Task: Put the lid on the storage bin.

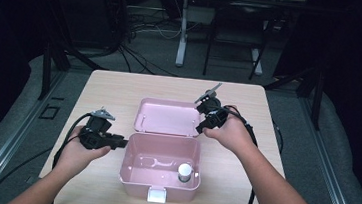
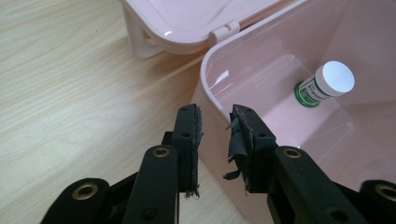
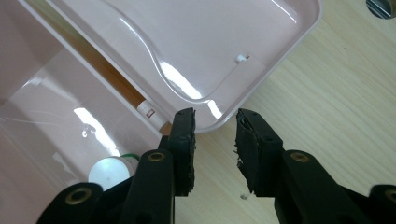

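Trouble looked likeliest at the lid [image 1: 168,116], which lay folded back flat on the worktop [image 1: 110,87] behind the pink box [image 1: 159,173], centre of the high view. The right tool [image 1: 207,115] hovered at the lid's right corner, its jaws parted and grasping nothing; in the right gripper view the lid's rim [image 3: 261,79] sat just above the fingertips, not yet between them. If the jaws closed short, I'd judge the thin, glossy edge would slip out — and a lid dropped halfway could slam or jolt the box.

The left tool [image 1: 115,141] stood at the box's left wall, also released. In the left gripper view that wall [image 2: 210,100] ran just beyond the gap between the parted jaws, so a careless push there could shove the box sideways across the worktop.

Inside the box, lower right in the high view, a small white-capped bottle [image 1: 185,172] with a green label stood upright near the front wall; a knock to the box might topple it. A white latch [image 1: 157,195] hung at the box's front edge. Cables trailed from both tools, the right one off the lower right of the frame — a possible snag. Beyond the worktop, dark floor, wiring and frame legs stood well apart.
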### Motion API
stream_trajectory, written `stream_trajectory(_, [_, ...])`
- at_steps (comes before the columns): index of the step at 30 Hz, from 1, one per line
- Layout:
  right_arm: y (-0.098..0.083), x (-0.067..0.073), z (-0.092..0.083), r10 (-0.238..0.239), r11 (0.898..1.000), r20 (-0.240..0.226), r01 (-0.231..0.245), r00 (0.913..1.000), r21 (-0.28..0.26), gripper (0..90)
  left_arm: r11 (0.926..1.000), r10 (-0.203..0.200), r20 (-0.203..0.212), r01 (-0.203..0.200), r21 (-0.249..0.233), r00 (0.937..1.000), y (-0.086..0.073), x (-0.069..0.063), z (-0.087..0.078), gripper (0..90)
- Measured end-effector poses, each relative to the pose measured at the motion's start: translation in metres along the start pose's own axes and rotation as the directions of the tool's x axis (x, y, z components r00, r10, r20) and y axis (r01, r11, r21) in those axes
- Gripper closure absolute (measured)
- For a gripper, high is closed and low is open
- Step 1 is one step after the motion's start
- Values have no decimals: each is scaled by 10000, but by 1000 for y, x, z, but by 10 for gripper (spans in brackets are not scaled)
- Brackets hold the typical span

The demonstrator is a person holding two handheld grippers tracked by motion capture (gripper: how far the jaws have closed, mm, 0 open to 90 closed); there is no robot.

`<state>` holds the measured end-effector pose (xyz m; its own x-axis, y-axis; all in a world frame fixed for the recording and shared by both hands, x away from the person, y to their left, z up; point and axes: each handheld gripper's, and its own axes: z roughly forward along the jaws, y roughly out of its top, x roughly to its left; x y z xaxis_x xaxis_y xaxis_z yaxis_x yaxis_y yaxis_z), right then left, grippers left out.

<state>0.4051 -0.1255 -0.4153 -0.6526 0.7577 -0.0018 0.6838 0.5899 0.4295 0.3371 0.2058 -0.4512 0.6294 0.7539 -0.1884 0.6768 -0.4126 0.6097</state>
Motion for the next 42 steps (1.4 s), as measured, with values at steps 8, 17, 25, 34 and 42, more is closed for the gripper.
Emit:
stream_trajectory(8, [2, -7, 4, 597, 9979, 72, -595, 9982, -270, 695, 9999, -66, 7, 66, -130, 10000, 2, -2, -1, 720])
stream_trajectory(17, [2, -16, 5, 1123, 9918, 120, -1113, 9936, -632, 689, 9997, -46, 240, 51, -229, 9997, 3, -4, 0, 720])
stream_trajectory(25, [4, -22, 7, 1587, 9832, 107, -1570, 9873, -927, 685, 9998, 33, 271, -27, -201, 9996, 3, -6, 4, 772])
stream_trajectory(34, [11, -31, 15, 2351, 9667, 50, -2332, 9720, -1056, 698, 9994, 1, 354, 11, -332, 9994, 2, -5, 4, 802])
stream_trajectory(42, [16, -35, 21, 2986, 9466, 225, -2931, 9541, -1341, 700, 9992, -9, 362, 24, -408, 9993, 1, -5, 4, 802])
